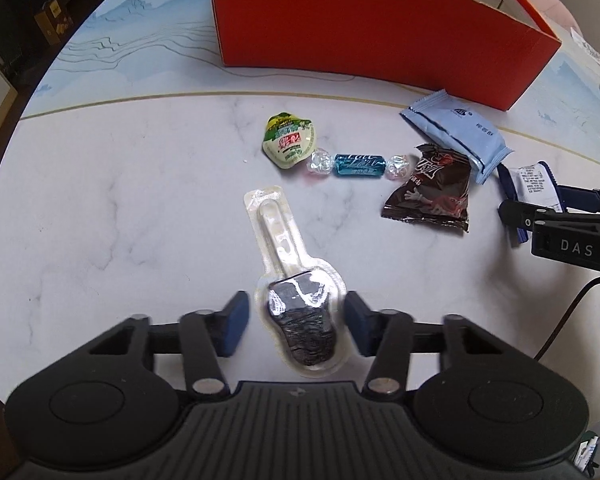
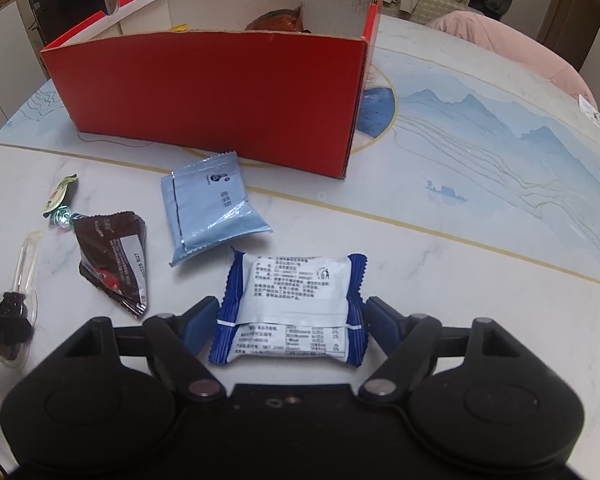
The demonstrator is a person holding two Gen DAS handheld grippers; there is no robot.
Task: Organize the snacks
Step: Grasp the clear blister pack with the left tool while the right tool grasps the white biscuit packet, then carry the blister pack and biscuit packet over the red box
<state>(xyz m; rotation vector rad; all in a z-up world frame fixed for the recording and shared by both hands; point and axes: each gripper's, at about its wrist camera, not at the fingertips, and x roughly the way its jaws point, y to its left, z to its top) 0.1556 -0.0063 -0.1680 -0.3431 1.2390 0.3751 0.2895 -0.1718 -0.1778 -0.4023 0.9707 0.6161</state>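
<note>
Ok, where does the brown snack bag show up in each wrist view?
Left wrist: the brown snack bag lies right of centre, beside the light blue packet.
Right wrist: the same bag lies at the left, left of the light blue packet.
Shared landmark: the red box behind the snacks.

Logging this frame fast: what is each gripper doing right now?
Left gripper: open, straddling the clear spoon-shaped chocolate pack, not clamped.
Right gripper: open, fingers either side of the blue-and-white snack packet, no grip yet.
</note>
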